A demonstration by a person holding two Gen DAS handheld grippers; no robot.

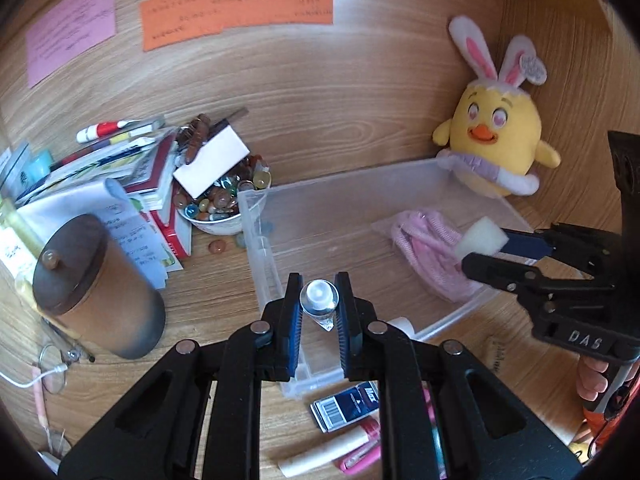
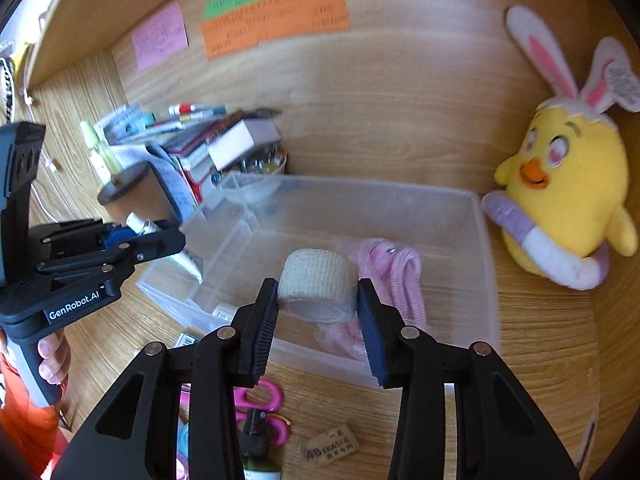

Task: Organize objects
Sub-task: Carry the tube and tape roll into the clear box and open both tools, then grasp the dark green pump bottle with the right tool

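My left gripper (image 1: 319,300) is shut on a small clear tube with a white cap (image 1: 319,297), held above the left part of a clear plastic bin (image 1: 256,216). My right gripper (image 2: 318,296) is shut on a beige roll of bandage tape (image 2: 318,280), held over the bin (image 2: 486,280) near its front. A pink cord bundle in a clear bag (image 1: 428,252) lies inside the bin, and it also shows in the right wrist view (image 2: 394,268). The right gripper shows in the left wrist view (image 1: 486,246), the left gripper in the right wrist view (image 2: 160,234).
A yellow chick plush (image 1: 496,148) leans in the back right corner. A bowl of glass pebbles (image 1: 218,204), stacked books (image 1: 156,184) and a brown lidded jar (image 1: 96,284) stand left. Pink scissors (image 2: 262,398), an eraser (image 2: 330,446) and a blue card (image 1: 346,404) lie in front.
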